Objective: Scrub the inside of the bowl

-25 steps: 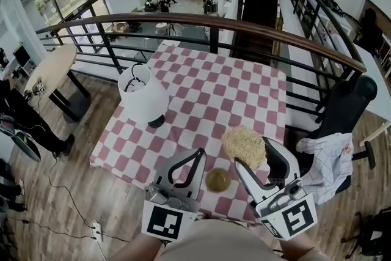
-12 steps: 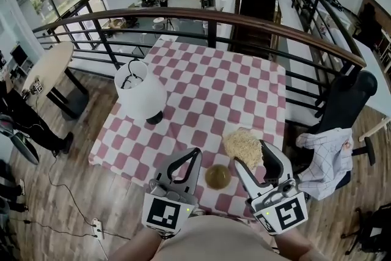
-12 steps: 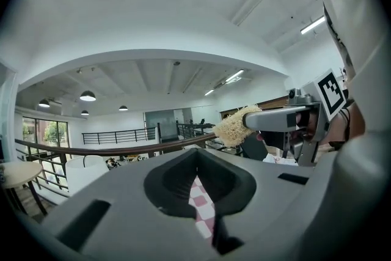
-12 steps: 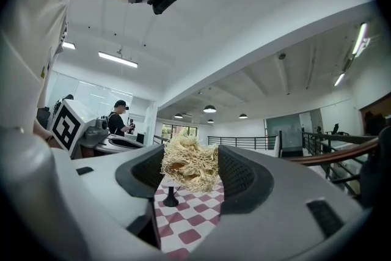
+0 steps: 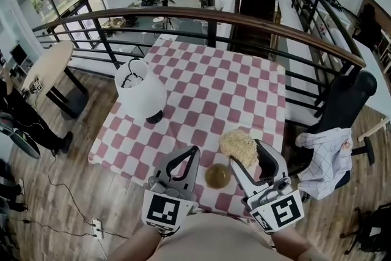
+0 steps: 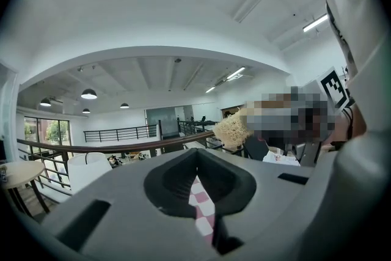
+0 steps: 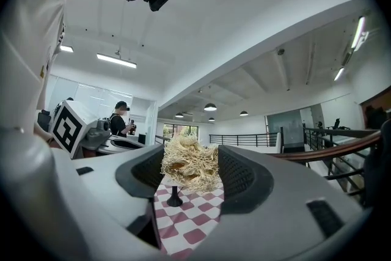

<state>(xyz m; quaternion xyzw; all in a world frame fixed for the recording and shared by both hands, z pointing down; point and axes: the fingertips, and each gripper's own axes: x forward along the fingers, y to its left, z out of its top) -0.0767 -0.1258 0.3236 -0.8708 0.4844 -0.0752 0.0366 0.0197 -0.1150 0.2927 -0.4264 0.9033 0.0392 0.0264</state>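
A small brown bowl [image 5: 217, 176] sits on the red-and-white checked table [image 5: 208, 101] near its front edge, between my two grippers. My right gripper [image 5: 247, 154] is shut on a pale, straw-like fibre scrubber [image 5: 239, 146], which hangs just above and right of the bowl. In the right gripper view the scrubber [image 7: 189, 165] fills the gap between the jaws of the right gripper [image 7: 190, 175]. My left gripper [image 5: 193, 151] hovers left of the bowl, shut with nothing in it. Its closed jaws show in the left gripper view [image 6: 197, 156], with the scrubber [image 6: 232, 128] beyond them.
A white table lamp [image 5: 142, 95] stands at the table's left side. A dark railing [image 5: 214, 20] runs behind the table over a drop. A chair draped with a shirt [image 5: 327, 159] stands to the right. A round table [image 5: 52, 67] and a person [image 5: 24, 122] are at the left.
Both grippers have sunk a little toward the table's front edge. The scrubber, still held, now hangs lower and nearer the bowl.
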